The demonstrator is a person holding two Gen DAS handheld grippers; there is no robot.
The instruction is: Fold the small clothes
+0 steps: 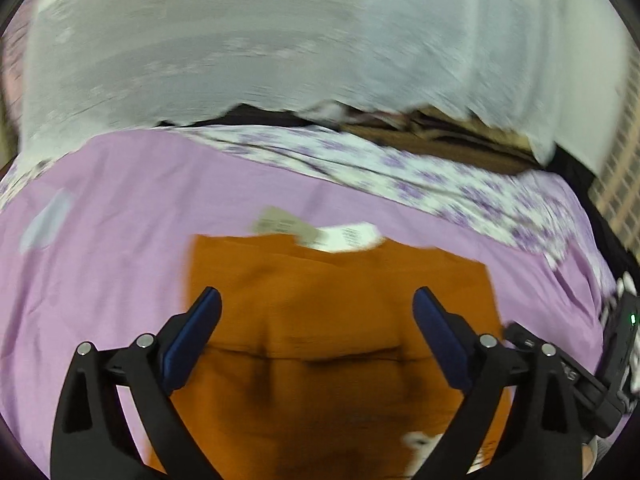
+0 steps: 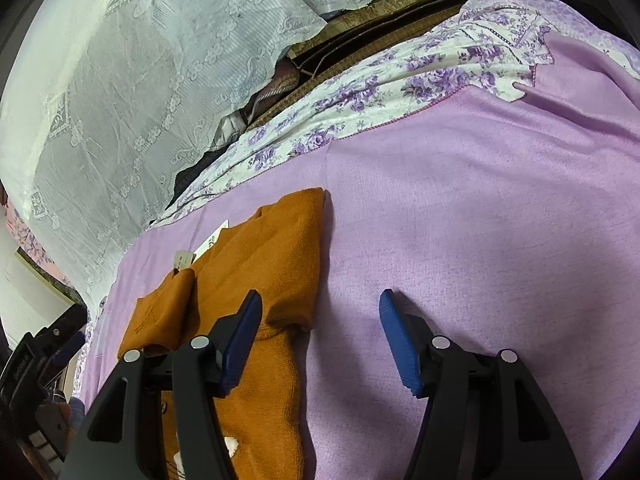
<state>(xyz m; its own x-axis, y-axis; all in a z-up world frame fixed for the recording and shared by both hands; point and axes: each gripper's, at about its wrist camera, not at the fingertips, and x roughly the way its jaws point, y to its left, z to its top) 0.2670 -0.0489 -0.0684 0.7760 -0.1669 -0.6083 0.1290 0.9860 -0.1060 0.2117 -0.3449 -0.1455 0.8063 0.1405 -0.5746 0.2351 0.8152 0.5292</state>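
Observation:
An orange knitted garment (image 1: pixel 340 280) lies partly folded on the lilac sheet (image 1: pixel 120 240), with paper tags (image 1: pixel 344 237) at its far edge. My left gripper (image 1: pixel 317 300) hangs above it, jaws wide open and nothing between the pads. In the right wrist view the same garment (image 2: pixel 276 248) lies left of centre, sleeves folded in, tags (image 2: pixel 212 244) poking out on its left. My right gripper (image 2: pixel 320 298) is open over the garment's right edge. Its left finger (image 2: pixel 240 340) is above the knit and its right finger (image 2: pixel 400 344) above the bare sheet (image 2: pixel 460 220).
A floral purple-and-white border (image 2: pixel 380 92) runs along the sheet's far side. Behind it hangs a white lace cloth (image 2: pixel 120 100) over brown woven items (image 2: pixel 380 12). The other gripper's black body (image 2: pixel 36 360) shows at the left edge of the right wrist view.

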